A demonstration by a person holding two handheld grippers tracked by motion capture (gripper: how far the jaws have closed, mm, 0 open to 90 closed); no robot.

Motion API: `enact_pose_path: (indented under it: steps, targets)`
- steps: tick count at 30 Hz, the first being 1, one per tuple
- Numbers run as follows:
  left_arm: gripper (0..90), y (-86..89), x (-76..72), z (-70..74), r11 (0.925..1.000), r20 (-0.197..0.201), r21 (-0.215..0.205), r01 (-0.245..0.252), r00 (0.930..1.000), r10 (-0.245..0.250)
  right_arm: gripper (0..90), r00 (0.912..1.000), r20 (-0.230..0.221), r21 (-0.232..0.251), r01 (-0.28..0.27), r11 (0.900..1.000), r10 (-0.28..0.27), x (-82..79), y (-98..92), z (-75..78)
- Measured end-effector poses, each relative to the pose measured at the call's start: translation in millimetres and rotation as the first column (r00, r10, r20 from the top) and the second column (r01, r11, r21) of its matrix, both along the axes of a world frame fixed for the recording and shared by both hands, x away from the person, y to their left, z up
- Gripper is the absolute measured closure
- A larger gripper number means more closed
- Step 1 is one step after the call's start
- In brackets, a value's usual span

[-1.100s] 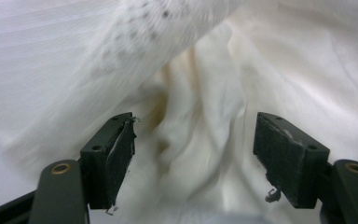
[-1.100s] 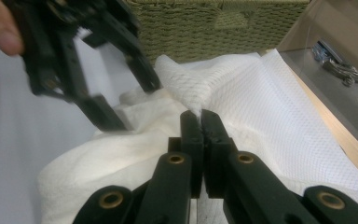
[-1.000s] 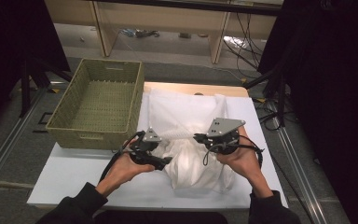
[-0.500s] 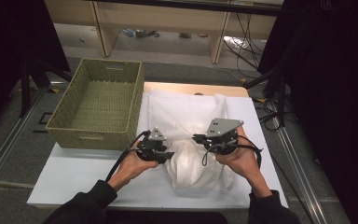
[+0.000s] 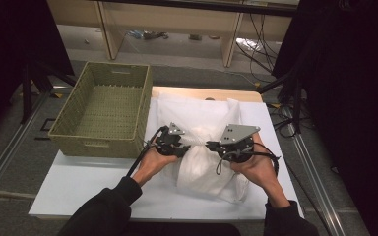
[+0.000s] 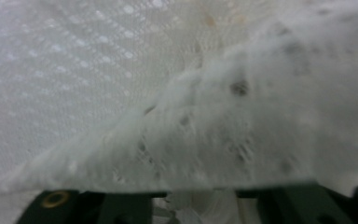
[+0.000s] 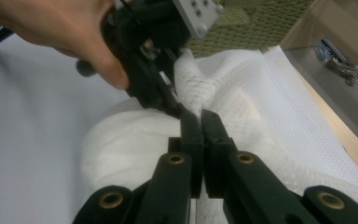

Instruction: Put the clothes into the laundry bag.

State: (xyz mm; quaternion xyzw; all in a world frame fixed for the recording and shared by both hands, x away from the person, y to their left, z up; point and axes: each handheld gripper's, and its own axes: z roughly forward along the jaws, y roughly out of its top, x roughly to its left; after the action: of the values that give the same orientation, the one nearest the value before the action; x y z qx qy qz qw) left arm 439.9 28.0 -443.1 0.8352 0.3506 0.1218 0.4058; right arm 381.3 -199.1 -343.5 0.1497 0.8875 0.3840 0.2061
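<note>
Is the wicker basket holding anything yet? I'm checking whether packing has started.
No. In the high view the wicker basket shows only its bare woven bottom, and the white cloth lies on the table beside it.

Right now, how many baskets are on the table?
1. The woven green basket sits on the left part of the table, beside the white cloth that both tools grip, left tool and right tool. Nothing suggests another is hidden.

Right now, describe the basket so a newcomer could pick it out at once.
Start at the white table and look to its far left corner. The basket sits there, left of the white cloth: rectangular, open-topped, woven olive green, unlike the soft white fabric beside it.
</note>
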Motion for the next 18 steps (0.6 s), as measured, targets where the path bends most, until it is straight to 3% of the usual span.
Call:
enact_pose_path:
  steps: [3, 5, 6, 9, 10, 11, 13, 16, 18]
  targets:
    - [43.4, 10.3, -14.6, 10.5, 0.9997, -0.018, 0.016, 0.017, 0.9997, -0.017, 90.0, 0.9999, -0.007, 0.000, 0.013, 1.000, -0.013, 1.7, -1.5, -2.1]
    - [37.1, 15.2, -20.5, 14.7, 0.9997, -0.014, 0.017, 0.015, 0.9998, -0.014, 90.0, 0.9999, -0.010, 0.000, 0.013, 1.000, -0.013, 1.2, -1.1, -2.2]
    - [33.0, 24.4, -34.4, 22.7, 0.9993, 0.011, 0.023, 0.030, 0.9995, -0.031, 90.0, 0.9999, -0.003, -0.002, 0.011, 1.000, -0.011, 1.2, -0.1, -2.0]
    - [27.3, 32.0, -47.1, 28.1, 0.9992, -0.002, 0.016, 0.037, 0.9993, -0.037, 90.0, 0.9999, -0.002, -0.004, 0.010, 1.000, -0.010, 1.2, -0.1, -1.3]
    - [26.1, 35.6, -57.5, 30.0, 0.9984, -0.018, -0.002, 0.057, 0.9982, -0.057, 90.0, 0.9999, -0.003, -0.004, 0.014, 1.000, -0.014, 1.1, -1.3, -0.9]
    - [26.2, 36.0, -69.4, 29.0, 0.9960, -0.039, -0.043, 0.079, 0.9960, -0.080, 90.0, 0.9999, -0.003, -0.003, 0.015, 1.000, -0.015, 1.0, -1.7, -0.6]
    - [23.5, 30.7, -82.6, 22.6, 0.9892, -0.071, -0.051, 0.138, 0.9874, -0.141, 90.0, 0.9999, 0.001, 0.000, 0.014, 1.000, -0.014, 1.5, -2.1, -0.3]
    - [21.6, 13.3, -92.6, 8.4, 0.9789, -0.109, -0.001, 0.204, 0.9731, -0.203, 90.0, 0.9999, -0.001, -0.002, 0.012, 1.000, -0.012, 2.1, -1.6, -1.1]
    - [21.5, 1.1, -88.6, -0.8, 0.9741, -0.119, 0.035, 0.223, 0.9688, -0.218, 90.0, 1.0000, -0.003, -0.003, 0.009, 1.000, -0.009, 1.5, -0.7, -1.4]
